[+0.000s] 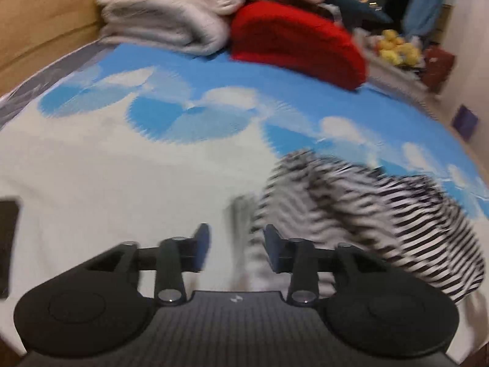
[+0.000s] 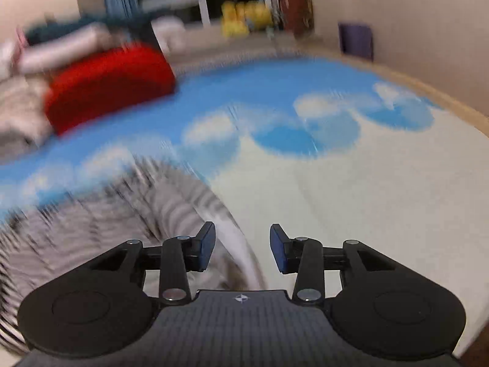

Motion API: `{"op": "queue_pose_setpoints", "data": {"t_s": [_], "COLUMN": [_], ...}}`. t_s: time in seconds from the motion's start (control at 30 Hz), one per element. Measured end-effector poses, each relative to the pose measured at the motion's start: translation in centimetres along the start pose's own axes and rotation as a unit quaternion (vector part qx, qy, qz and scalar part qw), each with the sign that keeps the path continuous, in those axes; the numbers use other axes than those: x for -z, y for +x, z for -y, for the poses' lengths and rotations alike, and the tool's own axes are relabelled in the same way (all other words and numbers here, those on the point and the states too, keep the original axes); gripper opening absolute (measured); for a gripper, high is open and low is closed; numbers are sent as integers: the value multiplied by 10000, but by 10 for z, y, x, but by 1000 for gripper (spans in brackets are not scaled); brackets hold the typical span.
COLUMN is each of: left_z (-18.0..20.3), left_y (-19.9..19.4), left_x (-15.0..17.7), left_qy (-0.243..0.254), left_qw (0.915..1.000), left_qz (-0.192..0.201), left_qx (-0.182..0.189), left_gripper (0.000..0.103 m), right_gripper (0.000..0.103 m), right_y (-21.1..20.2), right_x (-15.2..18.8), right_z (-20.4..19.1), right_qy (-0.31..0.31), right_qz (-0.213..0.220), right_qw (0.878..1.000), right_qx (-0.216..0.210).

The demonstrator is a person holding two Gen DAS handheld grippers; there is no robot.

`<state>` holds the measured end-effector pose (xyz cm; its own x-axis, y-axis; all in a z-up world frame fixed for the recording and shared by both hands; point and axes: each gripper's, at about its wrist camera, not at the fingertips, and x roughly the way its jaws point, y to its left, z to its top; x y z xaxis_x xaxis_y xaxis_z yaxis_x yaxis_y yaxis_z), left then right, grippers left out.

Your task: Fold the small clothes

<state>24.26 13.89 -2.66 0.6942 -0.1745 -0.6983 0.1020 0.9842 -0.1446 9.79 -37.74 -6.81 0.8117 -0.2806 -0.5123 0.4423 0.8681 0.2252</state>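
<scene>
Left gripper [image 1: 237, 252]: black body nearest the lens, 2 blue-padded fingers [image 1: 203, 244] standing partly apart, nothing pressed between them; a blurred edge of cloth shows in the gap beyond the pads.

Right gripper [image 2: 242, 252]: same build, fingers [image 2: 207, 246] partly apart, gripping nothing.

Striped garment [image 1: 366, 214]: black-and-white, bunched in a loose heap on the bed. It lies just beyond and to the right of the left gripper; in the right wrist view the striped garment [image 2: 116, 214] lies to the left of and partly under the right gripper. Whether either pad touches it cannot be told through the blur.

Bed sheet [image 1: 122, 168]: pale with blue and white cloud shapes, under the striped garment.

Red cushion [image 1: 293, 42]: well beyond the striped garment, at the far side of the bed.

Folded white blanket [image 1: 165, 12]: just left of the red cushion, touching it.

Yellow soft items [image 1: 397, 49]: beyond the striped garment, right of the cushion, too blurred to identify.
</scene>
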Motion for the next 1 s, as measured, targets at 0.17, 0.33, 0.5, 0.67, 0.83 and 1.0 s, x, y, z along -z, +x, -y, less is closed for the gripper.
{"op": "queue_pose_setpoints", "data": {"t_s": [0.17, 0.33, 0.5, 0.67, 0.83, 1.0], "left_z": [63, 77, 47, 19, 23, 50], "left_y": [42, 111, 153, 148, 156, 170], "left_x": [-30, -46, -62, -77, -73, -61], "left_qy": [805, 667, 137, -242, -159, 515], "left_qw": [9964, 9971, 9983, 9989, 9990, 9972], "left_qz": [249, 113, -303, -191, -373, -508], "left_qx": [34, -347, -469, -346, -187, 206], "left_gripper": [65, 65, 65, 65, 65, 70], "right_gripper": [47, 59, 6, 4, 4, 16], "right_y": [37, 115, 172, 139, 173, 201], "right_x": [-22, -4, 13, -39, -44, -4], "right_z": [-70, -151, -177, -175, -158, -165], "right_qy": [-760, -2172, -2389, -1941, -1088, -1735], "right_qz": [-286, -1184, -1845, -1059, -599, -1444], "right_qw": [9877, 9528, 9384, 9555, 9810, 9670], "right_qx": [-1338, -1758, -1680, -1954, -1488, -1182]}}
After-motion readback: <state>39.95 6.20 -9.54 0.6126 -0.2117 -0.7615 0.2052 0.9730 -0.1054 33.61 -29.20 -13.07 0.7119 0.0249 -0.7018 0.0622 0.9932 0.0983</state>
